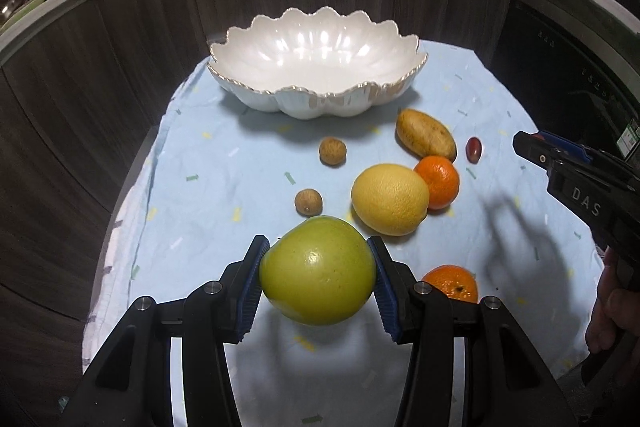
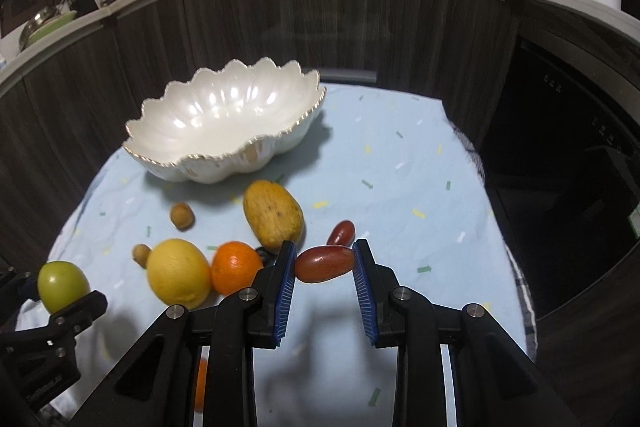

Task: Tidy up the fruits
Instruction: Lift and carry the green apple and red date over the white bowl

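Now ribbed blue jaws clamp a smooth round green apple (image 1: 318,271).

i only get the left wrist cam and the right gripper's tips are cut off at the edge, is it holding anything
Observer: Yes. The right gripper is shut on an oblong reddish-brown fruit, and the jaws pinch it end to end.
Operator: is it off the table yet
Observer: It looks lifted. Its shadow falls on the light blue cloth apart from the fruit, nearer the camera.
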